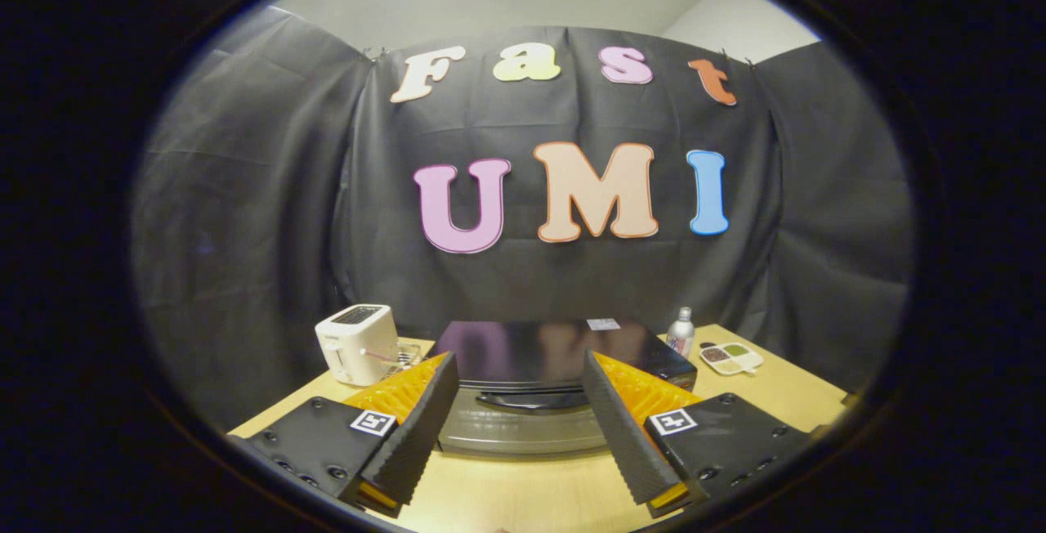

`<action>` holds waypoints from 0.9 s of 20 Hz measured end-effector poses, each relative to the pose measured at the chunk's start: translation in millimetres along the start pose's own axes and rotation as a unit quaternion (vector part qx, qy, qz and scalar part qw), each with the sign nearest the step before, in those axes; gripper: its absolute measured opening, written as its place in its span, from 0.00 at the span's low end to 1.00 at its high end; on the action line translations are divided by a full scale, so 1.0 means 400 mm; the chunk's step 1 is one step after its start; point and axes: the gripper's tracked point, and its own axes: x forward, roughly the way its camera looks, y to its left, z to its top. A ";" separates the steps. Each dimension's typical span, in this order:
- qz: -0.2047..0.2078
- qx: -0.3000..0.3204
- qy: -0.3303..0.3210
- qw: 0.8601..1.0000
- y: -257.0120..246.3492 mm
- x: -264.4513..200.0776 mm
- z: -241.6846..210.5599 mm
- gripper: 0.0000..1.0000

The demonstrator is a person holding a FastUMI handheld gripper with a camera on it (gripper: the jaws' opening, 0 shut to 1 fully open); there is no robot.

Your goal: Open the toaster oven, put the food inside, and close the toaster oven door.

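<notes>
The toaster oven [531, 353] stands on the wooden table just ahead of my fingers; I look down on its dark glossy top. Its door [523, 427] is closed, with the dark handle [523, 398] across the upper front, between my fingertips. My gripper [520, 369] is open, the two fingers spread wide to either side of the oven's front and holding nothing. The fingers hover near the handle; I cannot tell whether they touch it. A small divided dish of food [731, 357] lies beyond the oven's right side.
A white pop-up toaster [357, 342] stands left of the oven with a small wire rack [404, 357] beside it. A small bottle [681, 330] stands at the oven's right rear corner. Bare wooden table [523, 488] lies in front of the oven. Black cloth walls enclose the table.
</notes>
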 end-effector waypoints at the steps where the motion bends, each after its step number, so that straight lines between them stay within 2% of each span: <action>1: -0.001 0.004 0.005 1.000 -0.004 0.025 -0.016 0.97; 10: -0.018 0.014 0.017 1.000 -0.033 0.200 -0.115 0.97; 13: -0.013 0.019 0.028 0.999 -0.029 0.218 -0.147 0.97; 18: -0.003 0.049 -0.002 0.999 -0.032 0.215 -0.141 0.97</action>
